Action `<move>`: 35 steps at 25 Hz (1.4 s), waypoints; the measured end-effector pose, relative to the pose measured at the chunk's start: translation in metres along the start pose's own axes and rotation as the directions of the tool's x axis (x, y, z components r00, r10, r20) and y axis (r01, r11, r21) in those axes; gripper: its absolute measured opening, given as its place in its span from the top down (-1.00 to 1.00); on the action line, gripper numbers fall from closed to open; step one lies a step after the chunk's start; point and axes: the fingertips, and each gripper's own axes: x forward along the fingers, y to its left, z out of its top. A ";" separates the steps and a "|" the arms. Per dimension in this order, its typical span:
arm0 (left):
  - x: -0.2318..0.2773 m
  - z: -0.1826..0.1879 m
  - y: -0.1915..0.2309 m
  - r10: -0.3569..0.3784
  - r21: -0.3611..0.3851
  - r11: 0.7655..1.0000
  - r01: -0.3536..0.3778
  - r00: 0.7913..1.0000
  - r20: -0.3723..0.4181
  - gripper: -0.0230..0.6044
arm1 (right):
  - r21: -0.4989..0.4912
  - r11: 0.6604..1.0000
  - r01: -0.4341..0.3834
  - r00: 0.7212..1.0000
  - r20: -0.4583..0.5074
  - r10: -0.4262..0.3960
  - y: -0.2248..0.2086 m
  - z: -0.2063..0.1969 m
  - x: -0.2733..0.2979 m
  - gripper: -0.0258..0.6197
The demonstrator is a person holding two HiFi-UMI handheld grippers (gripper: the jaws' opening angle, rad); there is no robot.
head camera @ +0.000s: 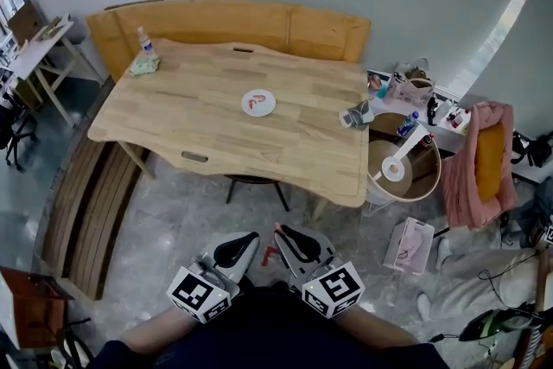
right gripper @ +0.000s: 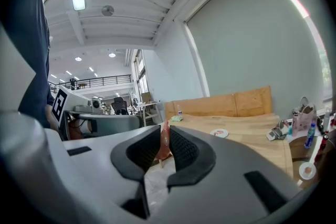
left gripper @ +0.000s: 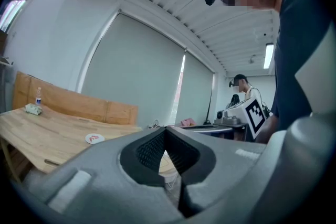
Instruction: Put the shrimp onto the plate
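Standing well back from the bench (head camera: 285,153), the person holds both grippers low and close to the body, side by side over the stone floor (head camera: 186,220). The right gripper (head camera: 281,231) has its fingers pinching an orange-red shrimp (right gripper: 164,144). The shrimp stands upright between the ribbed pads, with its top poking above them. The left gripper (head camera: 251,239) has its fingers pressed together at the tips with nothing between them.

The white plate (head camera: 245,104) sits near the middle of the bench, well apart from every edge, and a second shrimp (head camera: 257,102) lies on it. Bare wood surrounds the plate on all sides.

A small bottle (head camera: 143,39) and a greenish packet (head camera: 145,63) stand at the far left corner. A grey device (head camera: 356,115) rests just inside the right edge. The near edge of the bench runs unbroken apart from a slot (head camera: 194,156) toward its left end, and a dark stool (head camera: 251,182) is tucked under it.

A stretch of floor lies between the grippers and that near edge. To the right of the bench the floor is crowded with a round tub (head camera: 428,177), a pink garment (head camera: 462,173) and a flat packet (head camera: 411,244). A slatted wooden seat (head camera: 91,212) runs along the left side, and a wooden backrest (head camera: 259,22) runs behind the far edge.
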 end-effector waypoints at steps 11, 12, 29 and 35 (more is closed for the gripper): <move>0.045 0.008 0.062 -0.017 -0.004 1.000 0.017 1.000 0.021 0.91 | -0.028 1.000 0.003 1.000 -0.031 -0.004 -0.044 0.007 0.058 0.73; 0.051 0.011 0.072 -0.021 -0.002 1.000 0.021 1.000 0.023 0.92 | -0.028 1.000 0.009 0.999 -0.032 -0.010 -0.050 0.009 0.068 0.73; 0.113 0.062 0.248 -0.159 0.029 0.987 0.158 0.987 0.010 0.92 | 0.009 0.988 0.155 0.987 -0.035 -0.155 -0.121 0.050 0.238 0.73; 0.129 0.071 0.265 -0.184 0.037 0.982 0.183 0.982 0.028 0.91 | 0.007 0.989 0.150 0.988 -0.048 -0.149 -0.133 0.055 0.260 0.73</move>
